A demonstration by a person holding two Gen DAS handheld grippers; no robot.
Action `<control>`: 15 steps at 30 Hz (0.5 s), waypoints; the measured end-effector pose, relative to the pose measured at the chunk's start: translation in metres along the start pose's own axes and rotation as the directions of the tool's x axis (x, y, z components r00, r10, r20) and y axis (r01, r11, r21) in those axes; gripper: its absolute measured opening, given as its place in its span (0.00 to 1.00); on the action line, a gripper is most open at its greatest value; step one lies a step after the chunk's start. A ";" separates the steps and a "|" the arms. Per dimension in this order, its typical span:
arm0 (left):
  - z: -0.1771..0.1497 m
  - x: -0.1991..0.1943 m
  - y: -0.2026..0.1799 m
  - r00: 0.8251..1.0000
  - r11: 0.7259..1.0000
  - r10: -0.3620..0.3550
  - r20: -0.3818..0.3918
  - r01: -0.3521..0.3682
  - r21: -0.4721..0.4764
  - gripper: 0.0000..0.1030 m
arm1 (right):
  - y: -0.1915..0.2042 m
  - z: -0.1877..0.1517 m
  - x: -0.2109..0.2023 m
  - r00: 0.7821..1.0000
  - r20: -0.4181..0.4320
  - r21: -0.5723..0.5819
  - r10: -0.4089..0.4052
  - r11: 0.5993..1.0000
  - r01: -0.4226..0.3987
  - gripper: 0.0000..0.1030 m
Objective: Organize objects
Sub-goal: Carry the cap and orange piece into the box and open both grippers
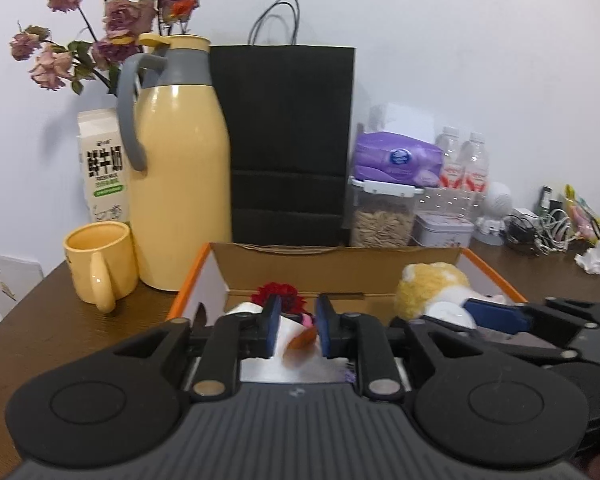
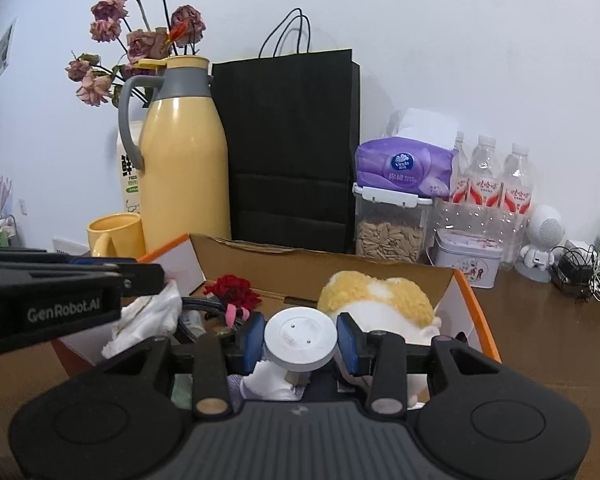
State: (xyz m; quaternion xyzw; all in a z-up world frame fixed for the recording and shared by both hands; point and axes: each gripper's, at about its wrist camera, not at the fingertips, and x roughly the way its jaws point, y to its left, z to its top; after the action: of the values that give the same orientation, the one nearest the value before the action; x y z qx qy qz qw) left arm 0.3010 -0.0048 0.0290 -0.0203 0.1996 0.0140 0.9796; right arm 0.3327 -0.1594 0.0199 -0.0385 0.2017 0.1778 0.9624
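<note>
**Several items already boxed, one white piece on its way**

Left wrist view: the left gripper (image 1: 298,326) is hovering over the cardboard box (image 1: 340,268) with jaws slightly spread, pinching nothing; crumpled cloth (image 1: 292,336) is lying beneath.

Right wrist view: the right gripper (image 2: 300,338) is pinching a white disc-footed stand (image 2: 300,340), flat face toward the camera, stem running down and away. A plush toy (image 2: 380,296) and red flower (image 2: 232,288) are sitting inside already; table clutter seems left.

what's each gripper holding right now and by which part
The right gripper holds a white round disc by opposite edges of its rim. The left gripper grips nothing; a white cloth lies between its open pads.
</note>
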 end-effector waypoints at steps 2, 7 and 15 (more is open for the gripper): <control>-0.001 0.001 0.002 1.000 1.000 0.027 0.012 -0.027 -0.001 0.69 | -0.001 0.000 -0.001 1.000 0.005 0.009 -0.019 1.000 0.019 0.49; 0.002 -0.006 0.005 0.995 0.997 0.075 0.071 -0.074 -0.021 1.00 | -0.003 0.003 -0.008 0.998 0.041 0.010 -0.046 0.999 0.046 0.96; 0.006 -0.004 0.010 0.994 0.995 0.096 0.060 -0.094 -0.034 1.00 | -0.009 0.005 -0.006 0.998 0.027 0.027 -0.057 0.998 0.056 1.00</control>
State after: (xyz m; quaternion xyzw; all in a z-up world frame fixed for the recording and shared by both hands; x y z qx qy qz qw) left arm 0.2991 0.0058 0.0352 -0.0258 0.1699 0.0643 0.9830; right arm 0.3320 -0.1688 0.0266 -0.0291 0.1895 0.1485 0.9702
